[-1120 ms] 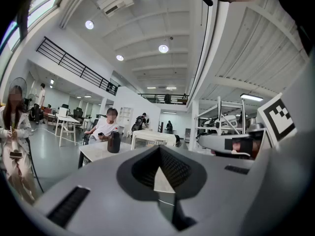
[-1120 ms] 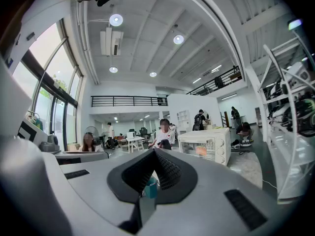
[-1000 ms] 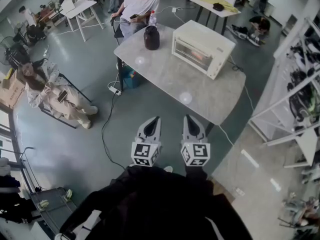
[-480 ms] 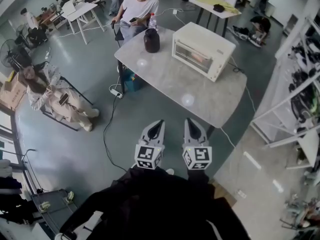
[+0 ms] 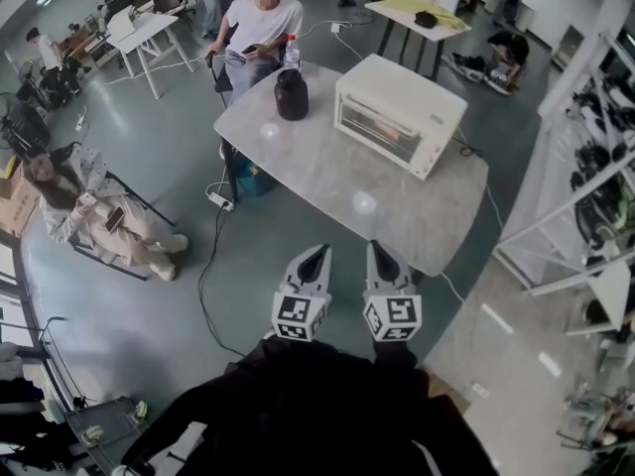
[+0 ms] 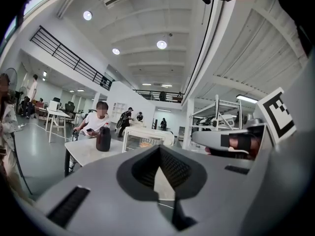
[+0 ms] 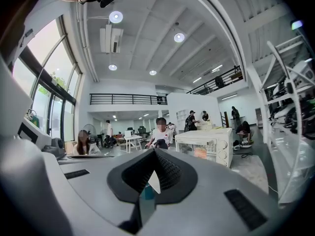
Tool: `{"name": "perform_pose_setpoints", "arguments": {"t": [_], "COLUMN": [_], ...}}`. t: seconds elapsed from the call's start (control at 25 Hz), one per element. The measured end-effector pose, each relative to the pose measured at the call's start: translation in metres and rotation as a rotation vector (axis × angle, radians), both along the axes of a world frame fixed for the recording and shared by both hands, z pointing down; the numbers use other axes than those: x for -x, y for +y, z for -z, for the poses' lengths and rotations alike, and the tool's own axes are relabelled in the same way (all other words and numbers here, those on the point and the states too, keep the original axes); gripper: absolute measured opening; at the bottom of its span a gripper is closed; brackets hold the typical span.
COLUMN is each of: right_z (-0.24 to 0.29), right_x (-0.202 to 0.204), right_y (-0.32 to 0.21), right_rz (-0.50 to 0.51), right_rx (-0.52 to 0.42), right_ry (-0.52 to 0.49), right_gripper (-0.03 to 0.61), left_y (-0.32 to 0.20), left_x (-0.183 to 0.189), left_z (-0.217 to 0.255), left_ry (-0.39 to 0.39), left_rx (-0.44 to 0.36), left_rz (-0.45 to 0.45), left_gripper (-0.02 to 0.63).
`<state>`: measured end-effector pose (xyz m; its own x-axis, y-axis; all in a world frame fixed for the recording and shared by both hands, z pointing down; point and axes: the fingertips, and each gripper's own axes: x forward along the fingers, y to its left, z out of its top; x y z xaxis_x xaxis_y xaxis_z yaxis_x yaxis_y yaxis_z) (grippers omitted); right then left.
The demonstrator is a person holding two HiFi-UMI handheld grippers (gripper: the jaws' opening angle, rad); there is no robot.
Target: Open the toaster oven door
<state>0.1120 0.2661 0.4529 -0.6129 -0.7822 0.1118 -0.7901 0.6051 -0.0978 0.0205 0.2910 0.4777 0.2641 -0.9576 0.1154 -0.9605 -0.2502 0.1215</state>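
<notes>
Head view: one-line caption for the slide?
Left claw and right claw, both shut, held short of a grey stone-look table bearing a closed cream toaster oven and dark jar.

Head camera sits high, looking steeply down past a dark jacket (image 5: pixel 298 405) onto the left gripper (image 5: pixel 317 256) and right gripper (image 5: pixel 378 251), with the table (image 5: pixel 327 177) well ahead. Each gripper camera rides low behind its own jaws, facing forward and a little upward, ceiling (image 6: pixel 147 28) filling the top. All three catch the same far table, the toaster oven (image 5: pixel 397 112) and the seated person (image 5: pixel 256 23) behind it.
</notes>
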Motion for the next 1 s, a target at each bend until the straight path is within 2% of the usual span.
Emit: {"name": "perform_pose_setpoints", "arguments": {"t": [0.28, 0.72, 1.0], "right_z": [-0.010, 0.013, 0.005], "right_x": [0.030, 0.082, 0.082], "right_y": [-0.089, -0.249, -0.308], "right_rz": [-0.046, -0.186, -0.311], "right_rx": [0.033, -0.001, 0.043], "right_ry": [0.006, 0.007, 0.001], "right_gripper": [0.002, 0.003, 0.003], "left_y": [-0.101, -0.268, -0.337], "left_x": [0.031, 0.082, 0.092], "left_z": [-0.003, 0.022, 0.022], "left_ry": [0.006, -0.010, -0.009], "left_rx": [0.012, 0.020, 0.030], "left_rz": [-0.049, -0.191, -0.276], "left_gripper": [0.003, 0.003, 0.003]}}
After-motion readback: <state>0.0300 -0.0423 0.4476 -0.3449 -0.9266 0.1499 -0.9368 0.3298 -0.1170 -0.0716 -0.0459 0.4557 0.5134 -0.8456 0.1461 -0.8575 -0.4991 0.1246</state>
